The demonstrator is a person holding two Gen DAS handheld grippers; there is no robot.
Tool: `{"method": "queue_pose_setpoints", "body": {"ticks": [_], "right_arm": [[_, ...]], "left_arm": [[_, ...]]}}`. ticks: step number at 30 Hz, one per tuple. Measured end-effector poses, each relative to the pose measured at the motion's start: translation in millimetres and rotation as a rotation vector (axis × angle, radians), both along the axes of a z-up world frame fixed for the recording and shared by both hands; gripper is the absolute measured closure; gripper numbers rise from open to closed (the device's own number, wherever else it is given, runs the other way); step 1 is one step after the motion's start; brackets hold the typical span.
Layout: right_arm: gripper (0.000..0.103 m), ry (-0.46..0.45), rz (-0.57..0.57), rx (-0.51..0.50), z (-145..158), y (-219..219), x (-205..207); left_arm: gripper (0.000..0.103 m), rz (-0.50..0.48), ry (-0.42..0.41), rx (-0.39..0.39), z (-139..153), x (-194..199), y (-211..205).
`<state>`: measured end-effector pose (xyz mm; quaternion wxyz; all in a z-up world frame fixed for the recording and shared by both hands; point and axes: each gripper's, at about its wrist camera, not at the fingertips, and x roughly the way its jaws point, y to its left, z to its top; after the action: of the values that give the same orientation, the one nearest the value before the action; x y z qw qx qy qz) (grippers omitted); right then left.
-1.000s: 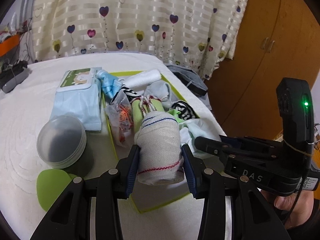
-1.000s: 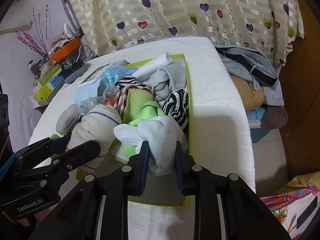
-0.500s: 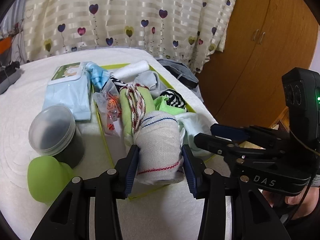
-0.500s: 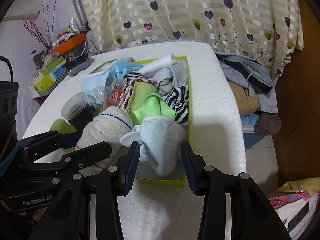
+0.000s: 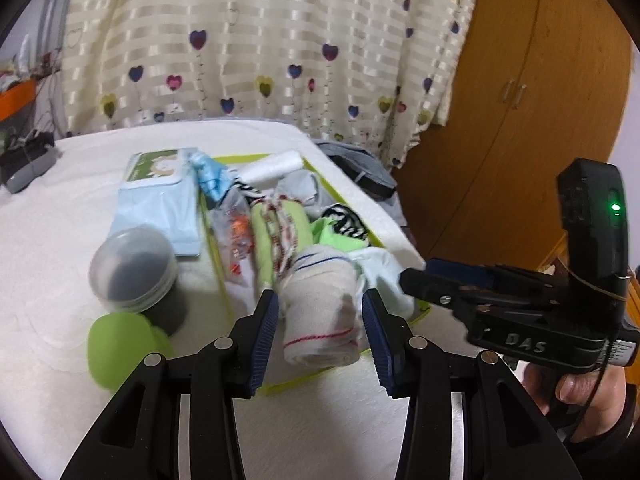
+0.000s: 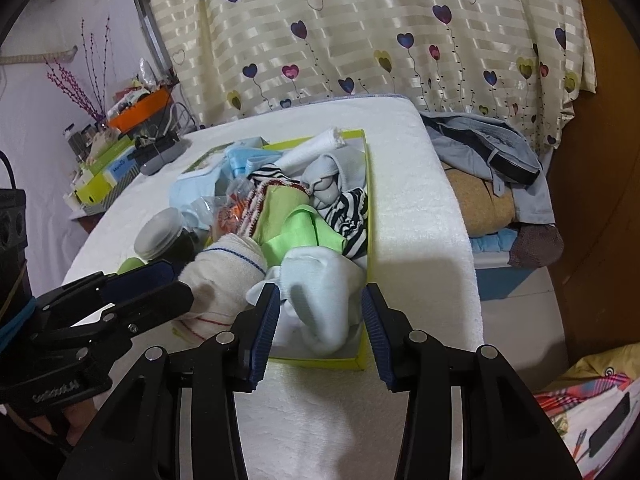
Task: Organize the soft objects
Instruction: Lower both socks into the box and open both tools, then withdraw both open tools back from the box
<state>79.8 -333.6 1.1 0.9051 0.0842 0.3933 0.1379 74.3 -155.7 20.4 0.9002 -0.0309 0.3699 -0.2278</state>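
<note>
On the bed, tray (image 6: 362,354): packed with rolled socks, cloths.
Left gripper (image 5: 320,320): about half open, cream sock roll (image 5: 320,312) between its pads at the tray's near end; contact looks slight, grip uncertain.
Right gripper (image 6: 320,320): jaws just opened, white sock bundle (image 6: 320,296) released into the tray.
Left to do: cream roll to be set down; wipes pack (image 5: 160,200), jar (image 5: 132,272) lie beside the tray.

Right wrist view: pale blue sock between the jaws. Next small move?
Probably lift the right gripper away: its jaws have just been opening, both pads stand clear of the pale blue sock, which already rests in the green tray's near end.
</note>
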Motion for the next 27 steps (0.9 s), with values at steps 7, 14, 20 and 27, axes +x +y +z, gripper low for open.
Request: {"method": "queue_pose_setpoints", "body": {"ticks": [7, 14, 20, 27], "right_arm": [[0.061, -0.009, 0.031, -0.022, -1, 8, -2], [0.061, 0.011, 0.037, -0.011, -9, 8, 1], [0.061, 0.007, 0.028, 0.001, -6, 5, -1], [0.061, -0.01, -0.005, -0.042, 0, 12, -11]], "left_arm": [[0.081, -0.006, 0.05, -0.017, -8, -1, 0], [0.081, 0.008, 0.081, 0.034, -24, 16, -11], [0.081, 0.01, 0.076, 0.031, -21, 23, -12], [0.075, 0.024, 0.03, 0.046, -9, 9, -7]]}}
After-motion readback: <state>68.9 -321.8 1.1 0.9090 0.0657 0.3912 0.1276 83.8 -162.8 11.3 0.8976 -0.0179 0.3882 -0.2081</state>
